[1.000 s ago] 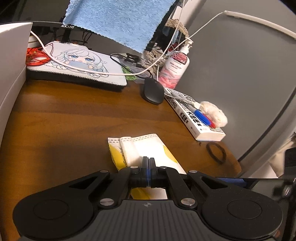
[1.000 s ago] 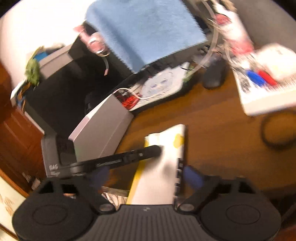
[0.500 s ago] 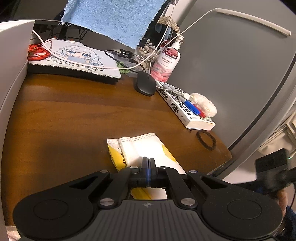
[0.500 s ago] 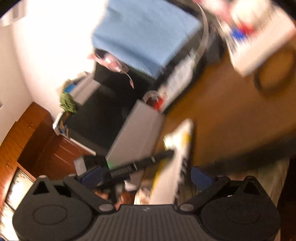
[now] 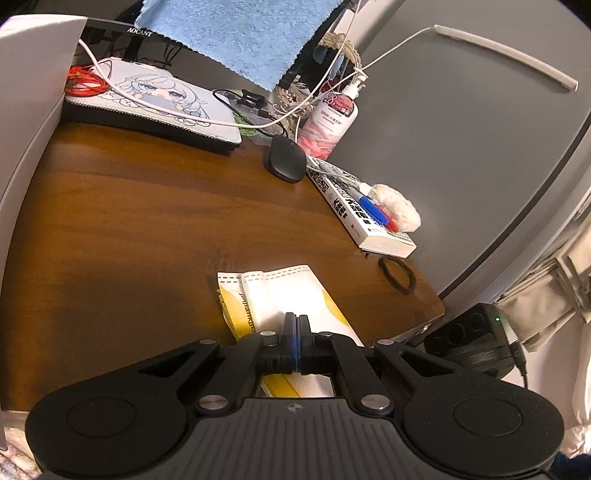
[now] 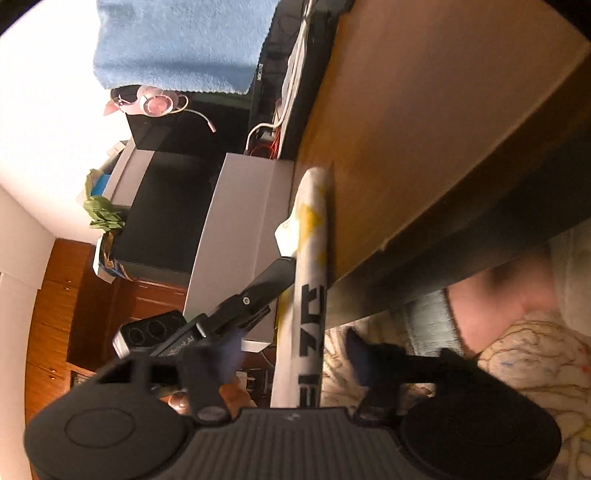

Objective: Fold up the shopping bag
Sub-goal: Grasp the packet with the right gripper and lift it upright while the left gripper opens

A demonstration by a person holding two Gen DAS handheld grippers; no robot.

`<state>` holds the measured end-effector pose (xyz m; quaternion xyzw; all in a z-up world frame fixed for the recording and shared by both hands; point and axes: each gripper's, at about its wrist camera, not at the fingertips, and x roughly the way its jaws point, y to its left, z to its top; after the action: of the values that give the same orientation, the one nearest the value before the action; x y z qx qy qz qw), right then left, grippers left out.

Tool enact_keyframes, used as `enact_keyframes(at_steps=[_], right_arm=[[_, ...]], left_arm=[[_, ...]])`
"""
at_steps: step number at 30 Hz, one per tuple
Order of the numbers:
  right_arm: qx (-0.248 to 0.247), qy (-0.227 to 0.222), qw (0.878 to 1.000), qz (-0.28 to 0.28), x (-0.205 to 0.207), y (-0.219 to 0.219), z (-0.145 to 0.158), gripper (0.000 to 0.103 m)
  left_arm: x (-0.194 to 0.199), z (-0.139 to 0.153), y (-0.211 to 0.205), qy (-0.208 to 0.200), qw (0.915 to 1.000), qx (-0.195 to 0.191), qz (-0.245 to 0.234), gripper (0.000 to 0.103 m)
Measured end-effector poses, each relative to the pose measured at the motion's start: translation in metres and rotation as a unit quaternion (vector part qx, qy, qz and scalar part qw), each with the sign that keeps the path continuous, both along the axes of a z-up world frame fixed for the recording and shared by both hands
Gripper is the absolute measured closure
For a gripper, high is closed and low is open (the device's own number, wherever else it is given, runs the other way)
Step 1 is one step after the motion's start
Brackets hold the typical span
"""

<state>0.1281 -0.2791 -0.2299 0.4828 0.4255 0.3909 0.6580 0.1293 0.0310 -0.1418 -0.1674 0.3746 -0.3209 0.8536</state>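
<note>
Wooden desk (image 5: 147, 229) carries clutter along its far and right sides only: a printed mouse pad (image 5: 155, 99), a black mouse (image 5: 285, 161), a pump bottle (image 5: 330, 118), a book (image 5: 360, 210) with pens on top, and a black hair tie (image 5: 397, 275) near the right corner. A blue towel (image 5: 236, 33) hangs over the monitor behind. The centre and left of the desk surface are bare wood.

Left wrist view: the folded shopping bag (image 5: 291, 291), white with yellow print, lies flat near the front edge of the desk. The left gripper (image 5: 294, 325) sits over its near end with both fingers pressed together; whether bag material lies between them cannot be determined.

Right wrist view: the camera is rolled sideways and partly below the desk edge (image 6: 461, 206). It shows the shopping bag (image 6: 310, 266) edge-on, overhanging the front edge, with the left gripper (image 6: 280, 273) resting on it. The right gripper (image 6: 295, 365) has its fingers spread wide, one on each side of the bag's overhanging end, not touching it.
</note>
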Motion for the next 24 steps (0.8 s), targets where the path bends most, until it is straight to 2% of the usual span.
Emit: enact_keyframes(at_steps=[1,3,4,6,8,9,10,12,13,17,21,24], right_arm=[[-0.008,-0.001,1.000,-0.006,0.000,0.001,0.000,0.087],[-0.011,-0.006,1.000,-0.008,0.000,0.001,0.001,0.088],[-0.012,-0.011,1.000,-0.010,-0.002,0.001,0.003,0.090],[-0.021,-0.026,0.999,-0.016,-0.007,-0.001,0.010,0.090],[-0.027,-0.042,0.999,-0.023,-0.012,-0.004,0.017,0.090],[-0.032,-0.052,0.998,-0.030,-0.015,-0.007,0.022,0.090],[-0.037,-0.062,0.997,-0.036,-0.018,-0.011,0.027,0.090],[-0.041,-0.085,0.995,-0.046,-0.025,-0.017,0.038,0.090],[-0.047,-0.098,0.993,-0.052,-0.028,-0.021,0.044,0.090],[-0.078,-0.139,0.985,-0.071,-0.039,-0.034,0.063,0.090],[-0.092,-0.165,0.978,-0.085,-0.046,-0.043,0.074,0.090],[-0.101,-0.179,0.975,-0.088,-0.049,-0.046,0.079,0.090]], left_arm=[[0.000,0.000,0.001,0.001,1.0000,-0.004,0.001,0.101],[-0.001,0.000,0.003,0.001,0.9998,-0.019,0.001,0.100],[-0.004,0.003,0.003,-0.002,0.9997,-0.026,0.000,0.096],[-0.010,0.011,0.004,-0.018,0.9992,-0.034,0.001,0.075],[-0.019,0.023,0.004,-0.046,0.9984,-0.031,0.011,0.019],[-0.026,0.030,0.004,-0.066,0.9973,-0.020,0.026,0.009],[-0.032,0.036,0.004,-0.087,0.9953,-0.011,0.041,0.006],[-0.042,0.047,0.004,-0.126,0.9903,0.010,0.057,0.005],[-0.046,0.051,0.003,-0.138,0.9882,0.020,0.063,0.001],[-0.055,0.056,-0.003,-0.167,0.9769,0.075,0.110,0.000],[-0.067,0.047,0.000,-0.218,0.9671,0.067,0.112,0.000],[-0.069,0.043,-0.001,-0.209,0.9692,0.061,0.116,0.000]])
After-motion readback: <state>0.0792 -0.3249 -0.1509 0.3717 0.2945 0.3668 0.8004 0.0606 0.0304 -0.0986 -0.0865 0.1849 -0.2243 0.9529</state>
